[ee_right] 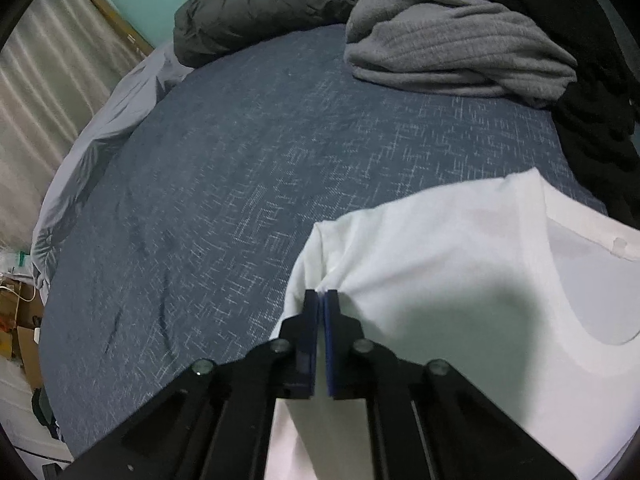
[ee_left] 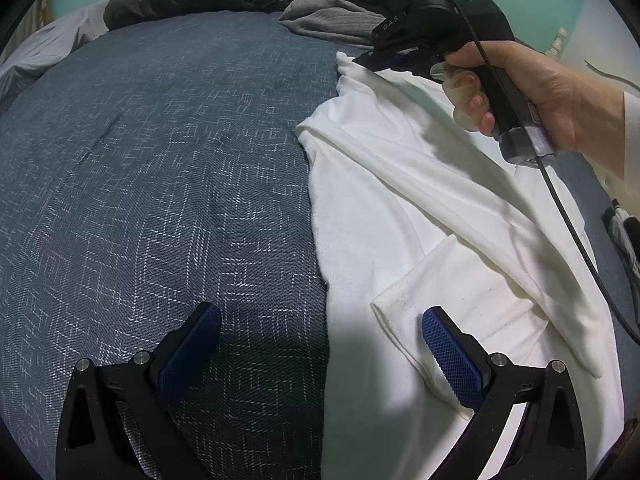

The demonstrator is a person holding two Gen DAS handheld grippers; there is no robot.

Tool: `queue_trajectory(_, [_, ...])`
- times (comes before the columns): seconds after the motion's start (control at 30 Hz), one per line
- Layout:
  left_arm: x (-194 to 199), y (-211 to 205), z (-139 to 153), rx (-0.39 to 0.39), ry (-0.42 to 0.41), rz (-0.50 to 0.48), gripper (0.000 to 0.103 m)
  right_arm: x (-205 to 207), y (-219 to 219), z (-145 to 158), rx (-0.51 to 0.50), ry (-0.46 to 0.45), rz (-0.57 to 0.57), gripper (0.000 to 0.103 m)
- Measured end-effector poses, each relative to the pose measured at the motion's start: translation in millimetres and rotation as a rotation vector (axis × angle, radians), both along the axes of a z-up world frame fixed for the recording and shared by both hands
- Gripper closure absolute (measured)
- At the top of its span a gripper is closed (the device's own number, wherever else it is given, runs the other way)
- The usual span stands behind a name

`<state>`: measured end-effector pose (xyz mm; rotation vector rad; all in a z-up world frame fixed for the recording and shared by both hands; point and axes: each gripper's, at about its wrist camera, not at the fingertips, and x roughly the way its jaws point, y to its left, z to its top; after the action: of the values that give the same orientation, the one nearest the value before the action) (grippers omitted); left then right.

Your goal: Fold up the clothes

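Observation:
A white T-shirt lies partly folded on the right side of a blue patterned bedspread. My left gripper hovers open over the shirt's near left edge; its right pad is above a folded sleeve and its left pad above bare bedspread. A hand holds my right gripper at the shirt's far corner. In the right wrist view, my right gripper is shut on a pinch of the white T-shirt near the shoulder, left of the collar.
A grey knit sweater and a black garment are piled at the far right of the bed. A dark grey duvet lies along the far edge. Cardboard boxes stand off the bed's left side. A black cable crosses the shirt.

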<state>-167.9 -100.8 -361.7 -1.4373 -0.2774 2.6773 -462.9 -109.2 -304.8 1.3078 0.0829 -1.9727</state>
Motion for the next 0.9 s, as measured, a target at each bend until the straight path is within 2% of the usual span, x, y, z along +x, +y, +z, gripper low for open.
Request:
queue_trajectory(0.23, [5,2,0,0.0,0.001,-0.001,0.001,-2,9,11,-0.008,0.058,-0.023,0.101])
queue_trajectory(0.43, [7,3,0,-0.006,0.002,-0.003,0.001,-10,11,12,0.044,0.095,-0.087,0.101])
queue_trajectory(0.6, [10,5,0,-0.008,0.002,-0.003,0.001,-11,12,5,0.028,0.062,-0.097,0.101])
queue_trajectory(0.7, [8,5,-1,-0.012,0.001,-0.004,0.001,-15,15,-2,0.026,0.012,-0.123,0.101])
queue_trajectory(0.9, [9,4,0,-0.001,0.004,-0.001,0.001,-13,24,6,0.025,0.053,-0.132,0.1])
